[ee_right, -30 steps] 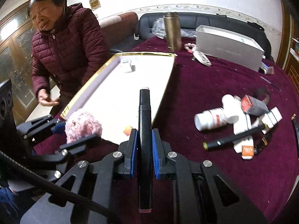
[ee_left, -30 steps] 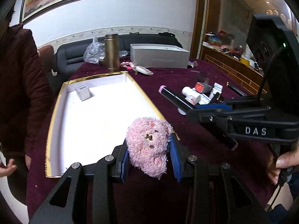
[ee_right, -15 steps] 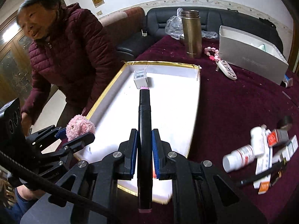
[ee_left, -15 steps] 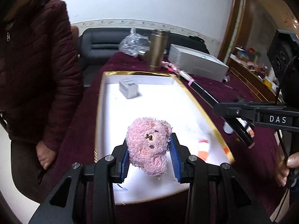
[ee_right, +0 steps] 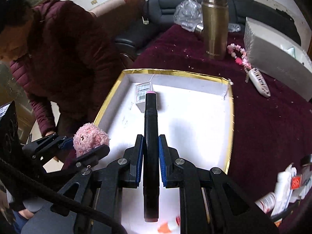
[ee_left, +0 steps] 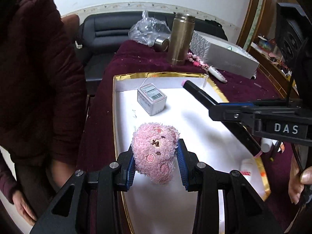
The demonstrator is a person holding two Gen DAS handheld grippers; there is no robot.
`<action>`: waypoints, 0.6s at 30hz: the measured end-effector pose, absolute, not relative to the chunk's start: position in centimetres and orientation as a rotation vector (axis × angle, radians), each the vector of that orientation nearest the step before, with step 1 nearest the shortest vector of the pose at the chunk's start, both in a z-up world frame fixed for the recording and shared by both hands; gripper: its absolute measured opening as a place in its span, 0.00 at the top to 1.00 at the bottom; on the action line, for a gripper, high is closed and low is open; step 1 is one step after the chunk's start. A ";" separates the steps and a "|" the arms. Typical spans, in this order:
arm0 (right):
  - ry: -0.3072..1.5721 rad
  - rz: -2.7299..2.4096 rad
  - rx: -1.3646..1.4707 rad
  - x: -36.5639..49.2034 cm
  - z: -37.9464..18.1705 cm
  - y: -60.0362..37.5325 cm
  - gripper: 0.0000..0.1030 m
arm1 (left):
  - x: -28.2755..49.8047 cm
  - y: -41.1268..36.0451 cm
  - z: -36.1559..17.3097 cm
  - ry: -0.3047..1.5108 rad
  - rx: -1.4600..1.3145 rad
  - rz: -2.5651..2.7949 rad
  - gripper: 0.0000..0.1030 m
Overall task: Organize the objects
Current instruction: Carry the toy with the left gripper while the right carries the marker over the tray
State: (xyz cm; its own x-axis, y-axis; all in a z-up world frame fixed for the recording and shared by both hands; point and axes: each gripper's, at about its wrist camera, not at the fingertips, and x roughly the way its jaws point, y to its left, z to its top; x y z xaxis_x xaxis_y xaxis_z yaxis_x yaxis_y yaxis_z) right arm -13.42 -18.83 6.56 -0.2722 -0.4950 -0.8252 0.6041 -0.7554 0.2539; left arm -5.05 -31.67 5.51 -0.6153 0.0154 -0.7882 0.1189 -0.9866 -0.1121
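Note:
My left gripper [ee_left: 157, 159] is shut on a pink fuzzy plush toy [ee_left: 155, 151] and holds it above the near left part of a white gold-rimmed tray [ee_left: 195, 120]. The plush also shows in the right wrist view [ee_right: 89, 138]. My right gripper [ee_right: 150, 157] is shut on a black marker with pink ends [ee_right: 150, 128], held above the tray [ee_right: 195, 107]. The marker [ee_left: 214, 107] crosses the right side of the left wrist view. A small white box [ee_left: 151, 98] lies in the tray's far left part. A small white and orange item [ee_left: 246, 167] lies near the tray's right rim.
A person in a maroon jacket [ee_right: 62, 54] stands at the tray's left side. A brass flask [ee_left: 180, 39], a plastic bag [ee_left: 148, 31], pink beads [ee_right: 239, 54], a remote [ee_right: 259, 81] and a grey box [ee_left: 224, 56] sit beyond the tray. Bottles and packets [ee_right: 282, 191] lie at right.
Both grippers moved forward and left over the tray, carrying the plush and the marker. The loose bottles and packets slid out toward the right edge of view.

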 end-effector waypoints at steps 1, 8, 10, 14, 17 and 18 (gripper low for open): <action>0.141 -2.068 1.301 -14.0 6.1 -19.3 0.87 | -5.5 -31.9 5.2 0.241 1.361 -2.760 0.68; 0.086 -2.081 1.390 -17.4 3.6 -20.1 0.87 | -7.6 -33.9 3.7 0.299 1.413 -2.717 0.68; 0.072 -2.075 1.409 -18.0 3.0 -20.4 0.88 | -7.9 -34.2 3.6 0.324 1.428 -2.720 0.68; 0.070 -2.071 1.427 -18.7 2.4 -21.2 0.88 | -8.7 -34.0 3.5 0.291 1.467 -2.703 0.68; 0.081 -2.071 1.421 -18.7 2.4 -21.8 0.88 | -9.3 -34.1 3.3 0.295 1.488 -2.695 0.68; 0.085 -2.073 1.421 -18.7 2.4 -22.0 0.88 | -9.5 -34.2 3.3 0.290 1.490 -2.694 0.68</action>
